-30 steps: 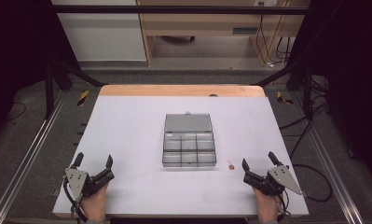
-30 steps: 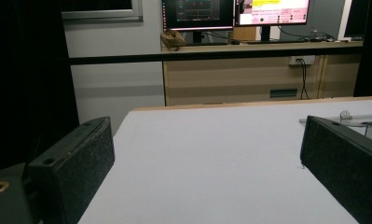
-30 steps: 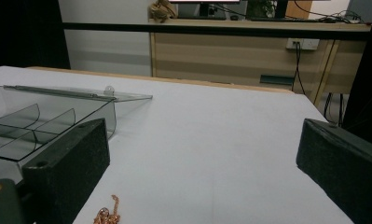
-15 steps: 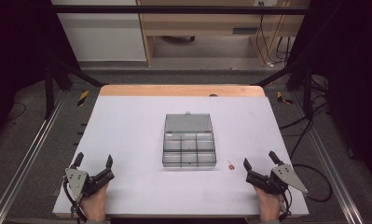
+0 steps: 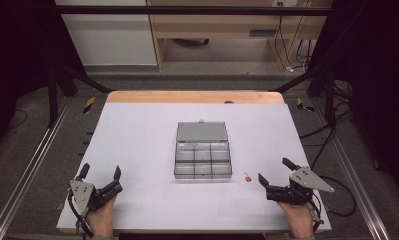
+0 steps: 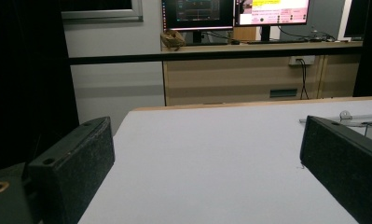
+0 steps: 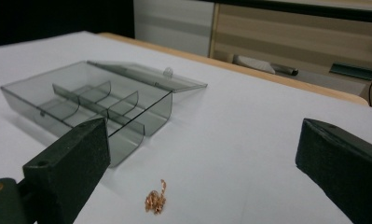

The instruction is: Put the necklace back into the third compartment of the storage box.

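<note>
A clear grey compartment box (image 5: 203,150) lies at the table's middle with its lid folded back flat; in the right gripper view the box (image 7: 95,107) shows empty sections. A small copper-coloured chain (image 5: 247,176) lies bunched on the white tabletop just right of the box's near corner. My right gripper (image 5: 273,170) rests open near the front right edge, pointing left at the chain (image 7: 155,200), which lies a short way ahead between the jaws' lines. My left gripper (image 5: 101,170) is open at the front left, holding nothing. The box's edge (image 6: 361,119) shows past the right jaw in the left gripper view.
The white table surface (image 5: 137,140) ends in a wooden strip (image 5: 194,96) at the far side. Metal rails (image 5: 32,165) run along both sides of the table. Cables (image 5: 337,195) trail off the right edge. A wooden desk with monitors (image 6: 235,14) stands beyond.
The right gripper has edged slightly left toward the chain. The left gripper, box and chain have not moved.
</note>
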{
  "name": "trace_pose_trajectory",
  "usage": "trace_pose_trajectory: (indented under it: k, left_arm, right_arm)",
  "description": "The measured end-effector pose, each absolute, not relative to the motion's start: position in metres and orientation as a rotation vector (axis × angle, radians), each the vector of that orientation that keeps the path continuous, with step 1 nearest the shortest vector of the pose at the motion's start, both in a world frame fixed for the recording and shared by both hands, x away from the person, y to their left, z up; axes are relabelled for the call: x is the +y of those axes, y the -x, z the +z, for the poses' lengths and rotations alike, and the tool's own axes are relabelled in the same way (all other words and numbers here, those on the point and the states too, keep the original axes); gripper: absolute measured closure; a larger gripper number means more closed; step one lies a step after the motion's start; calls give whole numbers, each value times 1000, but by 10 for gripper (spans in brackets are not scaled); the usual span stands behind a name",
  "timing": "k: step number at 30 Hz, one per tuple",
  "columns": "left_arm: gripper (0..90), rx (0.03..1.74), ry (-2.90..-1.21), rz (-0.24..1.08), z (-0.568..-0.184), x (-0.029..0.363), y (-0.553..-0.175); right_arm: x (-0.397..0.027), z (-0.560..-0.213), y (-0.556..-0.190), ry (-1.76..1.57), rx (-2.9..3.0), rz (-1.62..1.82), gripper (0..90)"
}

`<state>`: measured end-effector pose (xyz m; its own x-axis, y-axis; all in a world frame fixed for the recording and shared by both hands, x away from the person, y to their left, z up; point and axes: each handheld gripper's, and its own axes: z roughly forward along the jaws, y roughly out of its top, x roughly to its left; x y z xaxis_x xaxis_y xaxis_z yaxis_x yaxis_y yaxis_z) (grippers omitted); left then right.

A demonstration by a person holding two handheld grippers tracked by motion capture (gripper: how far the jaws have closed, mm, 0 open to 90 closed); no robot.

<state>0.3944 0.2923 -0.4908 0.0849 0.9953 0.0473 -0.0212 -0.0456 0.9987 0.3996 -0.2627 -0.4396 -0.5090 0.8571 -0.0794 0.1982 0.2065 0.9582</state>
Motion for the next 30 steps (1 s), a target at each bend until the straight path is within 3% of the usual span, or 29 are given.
trace_pose_trajectory:
  k: [11, 30]
  left_arm:
    - [30, 1110, -1268, 1188, -491, 292, -395]
    - [34, 1111, -1271, 1189, -491, 292, -395]
  right_arm:
    - [-249, -411, -410, -614, 2240, 1029, 91]
    - [-228, -412, -458, -505, 2650, 762, 127]
